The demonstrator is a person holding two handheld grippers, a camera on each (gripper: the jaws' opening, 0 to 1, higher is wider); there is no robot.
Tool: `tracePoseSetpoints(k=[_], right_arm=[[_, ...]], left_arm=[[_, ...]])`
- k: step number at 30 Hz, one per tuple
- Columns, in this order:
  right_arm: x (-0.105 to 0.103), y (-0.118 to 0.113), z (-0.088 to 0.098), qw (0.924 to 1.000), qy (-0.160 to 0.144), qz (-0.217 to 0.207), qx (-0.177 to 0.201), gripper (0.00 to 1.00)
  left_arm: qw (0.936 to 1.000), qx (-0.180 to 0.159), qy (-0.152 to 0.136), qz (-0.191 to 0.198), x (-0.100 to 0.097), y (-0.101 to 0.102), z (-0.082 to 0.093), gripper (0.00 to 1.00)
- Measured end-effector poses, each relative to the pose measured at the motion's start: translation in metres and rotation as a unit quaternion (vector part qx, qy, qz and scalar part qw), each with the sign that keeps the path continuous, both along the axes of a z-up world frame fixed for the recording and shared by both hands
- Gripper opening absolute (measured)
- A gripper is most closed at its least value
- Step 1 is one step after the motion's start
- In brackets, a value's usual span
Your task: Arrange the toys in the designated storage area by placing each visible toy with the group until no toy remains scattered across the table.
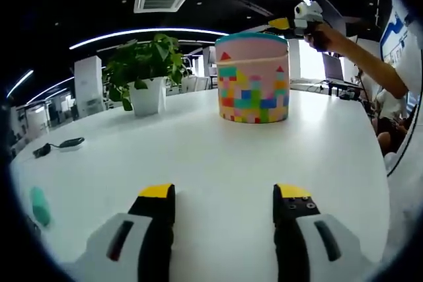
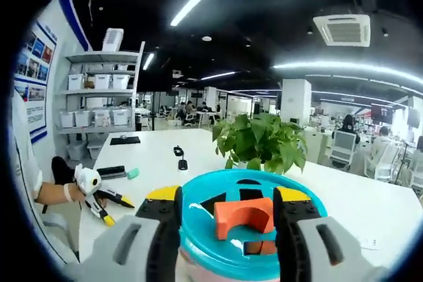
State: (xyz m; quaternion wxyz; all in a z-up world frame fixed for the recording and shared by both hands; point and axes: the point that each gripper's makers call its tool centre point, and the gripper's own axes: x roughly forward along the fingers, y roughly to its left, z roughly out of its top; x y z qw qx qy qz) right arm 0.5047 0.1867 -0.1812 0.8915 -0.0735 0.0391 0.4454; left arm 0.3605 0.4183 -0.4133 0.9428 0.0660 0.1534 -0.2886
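Nearest the right gripper view, an orange arch-shaped toy block (image 2: pixel 243 216) lies on the teal shape-sorter lid (image 2: pixel 198 229) of the pink cylindrical storage bucket with coloured block print (image 1: pixel 254 78), between the wide-set jaws of the right hand-held gripper (image 2: pixel 227 196), not yet through a slot. The left hand-held gripper (image 1: pixel 225 193) hovers wide and empty over the white tabletop (image 1: pixel 218 150). One small green toy (image 1: pixel 39 206) remains at the tabletop edge, well apart from the bucket; the task appears unfinished
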Motion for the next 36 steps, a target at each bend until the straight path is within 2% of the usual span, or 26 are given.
tracePoseSetpoints(k=[13,36], right_arm=[[0.003,-0.023,0.007,0.9996,0.003,-0.025,0.013,0.60],[0.002,-0.008,0.006,0.9997,-0.003,-0.022,0.011,0.61]], left_arm=[[1.0000,-0.003,0.004,0.003,0.001,0.003,-0.002,0.63],[1.0000,-0.003,0.004,0.000,0.000,0.001,-0.002,0.62]])
